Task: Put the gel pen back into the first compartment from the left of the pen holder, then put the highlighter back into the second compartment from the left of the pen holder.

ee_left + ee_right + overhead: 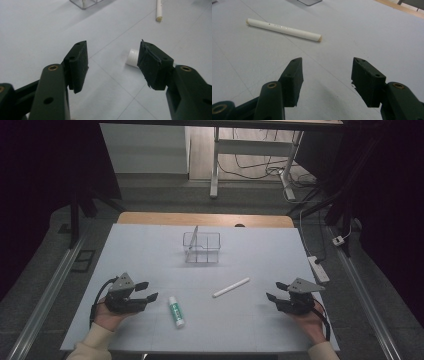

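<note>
Both claws rest low at the near edge of the surface (150, 245), one in each hand, well apart. Left claw (146, 290): jaws spread wide, nothing between them. Right claw (274, 291): same, jaws apart and empty.

White tube with green label (176, 311) lies flat just beside the left claw, on its inner side, not touching. In the left gripper view its white cap end (132, 57) peeks out past the right-hand jaw.

White stick (231, 287) lies flat between centre and the right claw, angled. In the right gripper view the stick (284, 29) sits ahead of the open jaws, off to their left, clear of both.

Clear compartmented box (201, 247) stands at the far middle of the surface, a thin strip leaning in one rear cell. Cannot tell what the strip is.
</note>
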Available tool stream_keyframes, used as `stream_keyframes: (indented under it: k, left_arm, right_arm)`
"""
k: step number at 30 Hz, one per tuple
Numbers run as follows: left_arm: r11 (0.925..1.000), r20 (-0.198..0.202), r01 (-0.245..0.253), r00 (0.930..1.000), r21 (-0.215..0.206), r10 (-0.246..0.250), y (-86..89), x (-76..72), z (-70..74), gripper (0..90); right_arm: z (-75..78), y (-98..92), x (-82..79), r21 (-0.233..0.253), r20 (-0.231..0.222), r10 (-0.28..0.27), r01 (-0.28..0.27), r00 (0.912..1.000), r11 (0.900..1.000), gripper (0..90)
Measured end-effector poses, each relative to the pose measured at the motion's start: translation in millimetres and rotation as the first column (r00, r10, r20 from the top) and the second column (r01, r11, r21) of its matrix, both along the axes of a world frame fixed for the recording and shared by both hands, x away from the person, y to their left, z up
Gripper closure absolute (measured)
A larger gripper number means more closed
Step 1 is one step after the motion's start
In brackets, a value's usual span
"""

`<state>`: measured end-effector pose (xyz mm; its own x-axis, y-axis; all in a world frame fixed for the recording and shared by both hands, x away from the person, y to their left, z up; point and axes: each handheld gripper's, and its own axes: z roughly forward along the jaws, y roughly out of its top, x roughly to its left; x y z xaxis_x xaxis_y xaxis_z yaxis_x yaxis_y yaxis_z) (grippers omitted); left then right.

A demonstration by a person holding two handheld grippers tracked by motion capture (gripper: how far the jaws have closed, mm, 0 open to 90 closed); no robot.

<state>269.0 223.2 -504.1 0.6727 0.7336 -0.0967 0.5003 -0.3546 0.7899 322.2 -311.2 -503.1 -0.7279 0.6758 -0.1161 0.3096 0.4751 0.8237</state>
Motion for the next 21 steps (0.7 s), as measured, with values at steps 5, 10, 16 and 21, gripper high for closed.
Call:
stream_keyframes:
  k: [5,10,16,21]
  left_arm:
    - [1.0000,0.004,0.008,1.0000,0.003,-0.008,-1.0,1.1,0.2,41.1]
    - [1.0000,0.006,0.006,1.0000,-0.002,-0.006,0.2,0.7,0.6,41.0]
    - [0.9999,0.000,0.004,1.0000,-0.010,-0.004,1.8,1.1,0.3,40.2]
    - [0.9999,-0.005,-0.001,1.0000,-0.010,0.001,2.9,1.1,-0.7,38.9]
  right_arm:
    - [0.9,1.1,-0.1,0.007,0.011,0.011,-0.011,0.9999,1.000,41.7]
    - [2.7,2.9,0.7,0.017,0.011,0.026,-0.026,0.9996,0.999,41.5]
    - [8.9,7.8,2.1,-0.005,0.020,0.053,-0.053,0.9984,0.999,41.4]
    - [14.0,11.7,7.1,-0.018,0.018,0.084,-0.084,0.9963,0.996,41.2]
